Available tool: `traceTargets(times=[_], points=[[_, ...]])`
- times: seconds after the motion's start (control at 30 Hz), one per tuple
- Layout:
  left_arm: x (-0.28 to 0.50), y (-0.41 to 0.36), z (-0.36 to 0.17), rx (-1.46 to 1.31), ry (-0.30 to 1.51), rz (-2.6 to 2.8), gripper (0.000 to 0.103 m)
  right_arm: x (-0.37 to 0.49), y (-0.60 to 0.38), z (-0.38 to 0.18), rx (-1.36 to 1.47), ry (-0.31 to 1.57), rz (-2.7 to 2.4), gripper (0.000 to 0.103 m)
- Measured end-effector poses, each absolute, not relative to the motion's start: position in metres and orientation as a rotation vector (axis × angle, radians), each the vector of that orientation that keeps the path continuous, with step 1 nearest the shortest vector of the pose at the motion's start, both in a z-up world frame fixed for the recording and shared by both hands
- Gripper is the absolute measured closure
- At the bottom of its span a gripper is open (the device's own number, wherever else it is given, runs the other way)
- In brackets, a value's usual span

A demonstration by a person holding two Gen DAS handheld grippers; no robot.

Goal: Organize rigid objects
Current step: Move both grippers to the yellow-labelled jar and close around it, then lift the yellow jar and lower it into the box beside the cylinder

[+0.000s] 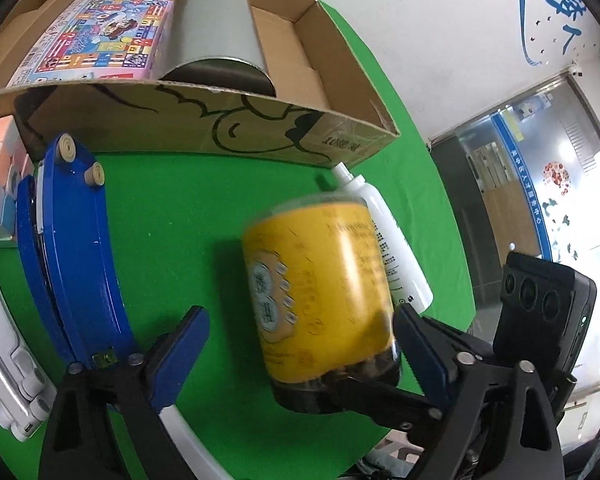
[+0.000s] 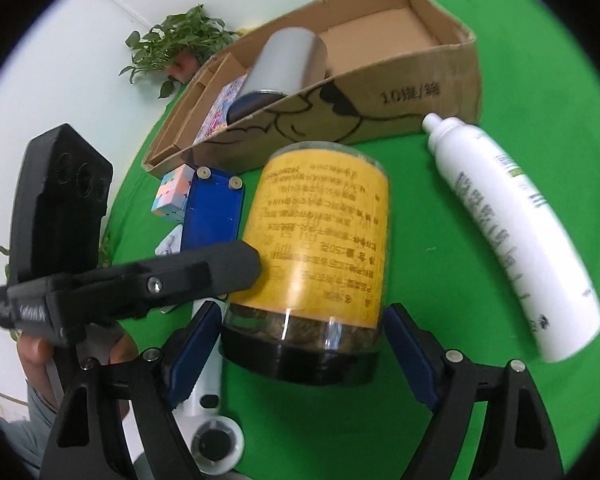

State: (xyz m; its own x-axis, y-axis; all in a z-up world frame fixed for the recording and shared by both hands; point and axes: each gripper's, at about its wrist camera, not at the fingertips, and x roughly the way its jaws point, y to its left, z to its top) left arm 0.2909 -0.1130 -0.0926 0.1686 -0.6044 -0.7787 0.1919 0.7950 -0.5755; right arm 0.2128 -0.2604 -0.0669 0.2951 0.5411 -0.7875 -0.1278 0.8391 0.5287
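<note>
A yellow-labelled clear jar (image 1: 320, 280) with a black lid lies on the green cloth, lid end toward the cameras. My left gripper (image 1: 300, 344) is open, its right finger (image 1: 420, 352) by the jar's lower side. My right gripper (image 2: 300, 344) is open around the jar's lid end (image 2: 300, 360), pads beside it, not pressing. The left gripper's finger (image 2: 204, 272) shows against the jar's left side. A cardboard box (image 1: 204, 128) (image 2: 400, 92) holds a grey cylinder (image 1: 216, 32) (image 2: 284, 64) and a colourful flat box (image 1: 96, 36) (image 2: 224, 108).
A white spray bottle (image 1: 392, 248) (image 2: 508, 224) lies right of the jar. A blue case (image 1: 72, 248) (image 2: 214, 208), a pastel cube (image 1: 0, 176) (image 2: 174, 192) and a white device (image 1: 4, 360) (image 2: 208, 412) lie to the left. A plant (image 2: 176, 44) stands behind the box.
</note>
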Motion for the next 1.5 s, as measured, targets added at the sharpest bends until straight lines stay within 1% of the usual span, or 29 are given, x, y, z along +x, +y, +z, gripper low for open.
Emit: traceTargets(times=[0.23,0.3,0.47,0.8,1.13,1.3,1.5], points=[[0.289,-0.122,-0.092,-0.364,1.312,-0.588,0.019,0.215,-0.243,-0.060,0.300,1.198,0.462,0.019],[0.288,-0.121,-0.090,-0.364,1.320,-0.593,0.022,0.214,-0.239,-0.059,0.270,1.193,0.466,0.019],[0.290,-0.128,-0.090,-0.373,1.337,-0.591,0.023,0.215,-0.245,-0.060,0.286,1.199,0.468,0.019],[0.293,-0.137,-0.093,-0.345,1.365,-0.564,0.020,0.217,-0.257,-0.066,0.362,1.206,0.497,0.019],[0.291,-0.142,-0.096,-0.329,1.360,-0.539,0.021,0.218,-0.255,-0.068,0.356,1.197,0.500,0.019],[0.287,-0.140,-0.077,-0.312,1.300,-0.541,0.022,0.219,-0.255,-0.057,0.355,1.152,0.501,0.019],[0.297,-0.141,-0.022,-0.260,1.158,-0.538,0.022,0.233,-0.252,-0.020,0.313,1.038,0.511,0.019]])
